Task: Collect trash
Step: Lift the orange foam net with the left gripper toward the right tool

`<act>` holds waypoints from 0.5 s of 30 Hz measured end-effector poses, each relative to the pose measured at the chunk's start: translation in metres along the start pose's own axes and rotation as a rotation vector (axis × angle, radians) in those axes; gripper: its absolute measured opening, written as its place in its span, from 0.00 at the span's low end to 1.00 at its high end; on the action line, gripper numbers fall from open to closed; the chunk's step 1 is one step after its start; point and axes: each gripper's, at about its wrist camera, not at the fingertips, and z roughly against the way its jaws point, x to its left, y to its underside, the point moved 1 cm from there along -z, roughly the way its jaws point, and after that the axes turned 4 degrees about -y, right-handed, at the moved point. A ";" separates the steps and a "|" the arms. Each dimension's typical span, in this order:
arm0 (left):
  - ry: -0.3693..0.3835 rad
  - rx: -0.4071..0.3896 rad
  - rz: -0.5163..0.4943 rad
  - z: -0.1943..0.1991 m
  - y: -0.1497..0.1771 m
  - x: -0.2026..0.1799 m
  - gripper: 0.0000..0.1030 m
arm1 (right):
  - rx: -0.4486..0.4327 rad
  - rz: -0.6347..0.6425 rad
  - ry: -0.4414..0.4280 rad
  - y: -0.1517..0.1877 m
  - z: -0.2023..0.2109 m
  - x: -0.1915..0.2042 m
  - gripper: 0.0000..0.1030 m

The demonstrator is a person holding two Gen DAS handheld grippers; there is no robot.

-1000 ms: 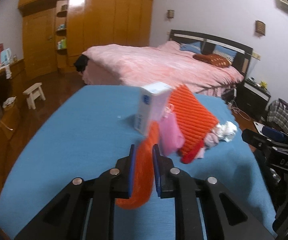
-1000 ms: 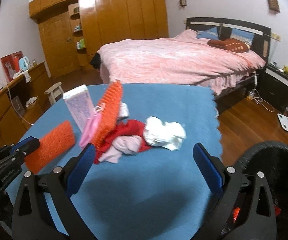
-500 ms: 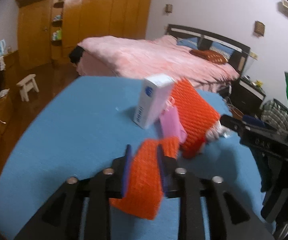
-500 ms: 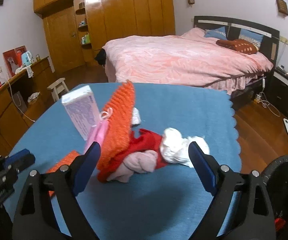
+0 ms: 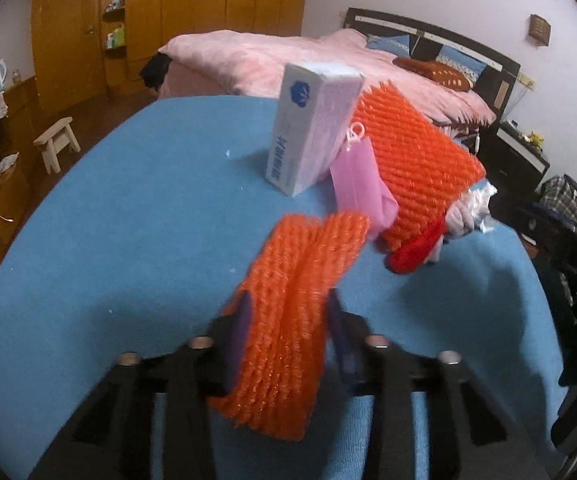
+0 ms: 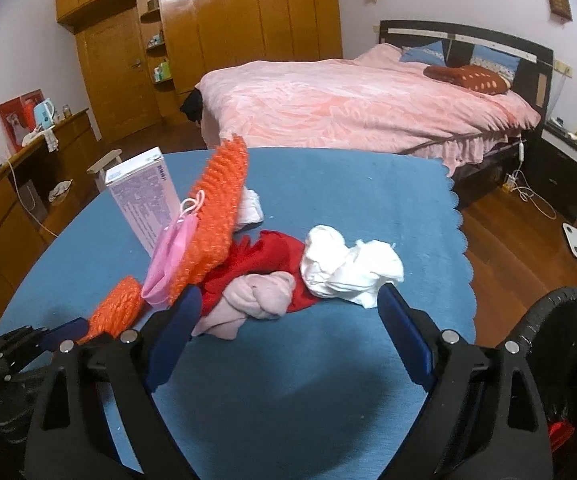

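Note:
My left gripper (image 5: 288, 320) holds a small orange foam net (image 5: 292, 312) low over the blue table (image 5: 128, 240). Its jaws are closing, with the pads against the net's sides. Just beyond stand a white-and-lilac box (image 5: 312, 128), a pink pouch (image 5: 360, 184) and a large orange foam net (image 5: 412, 168). My right gripper (image 6: 288, 300) is open and wide, with nothing gripped. Its fingertips flank a pale pink cloth (image 6: 256, 296), a red cloth (image 6: 264, 256) and crumpled white paper (image 6: 348, 272). The small net (image 6: 118, 304) also shows at the left in the right wrist view.
A black bin (image 6: 568, 360) stands off the table's right edge, by the right gripper. Beyond the table are a pink bed (image 6: 368, 108), a wooden wardrobe (image 6: 228, 40), a small stool (image 5: 56, 140) and a side counter (image 6: 16, 184). The table has a scalloped right edge (image 6: 464, 240).
The left gripper sank and tipped towards the table. The small net, pinched thin before, now sits wider between the jaws. The right gripper came closer to the pile.

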 end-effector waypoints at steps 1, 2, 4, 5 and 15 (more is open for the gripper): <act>0.011 -0.004 0.006 0.000 -0.002 0.001 0.10 | -0.001 0.003 -0.005 -0.001 0.000 0.002 0.85; 0.017 -0.006 0.013 0.002 -0.003 0.003 0.10 | -0.004 0.007 -0.008 -0.002 0.000 0.003 0.85; 0.006 -0.026 0.024 0.005 -0.006 0.007 0.10 | -0.008 0.013 -0.014 -0.005 0.000 0.006 0.85; 0.004 -0.035 0.031 0.008 -0.008 0.010 0.10 | -0.011 0.015 -0.018 -0.007 0.000 0.006 0.85; -0.045 -0.133 0.101 0.030 -0.038 0.036 0.10 | -0.013 0.028 -0.053 -0.025 -0.013 0.018 0.72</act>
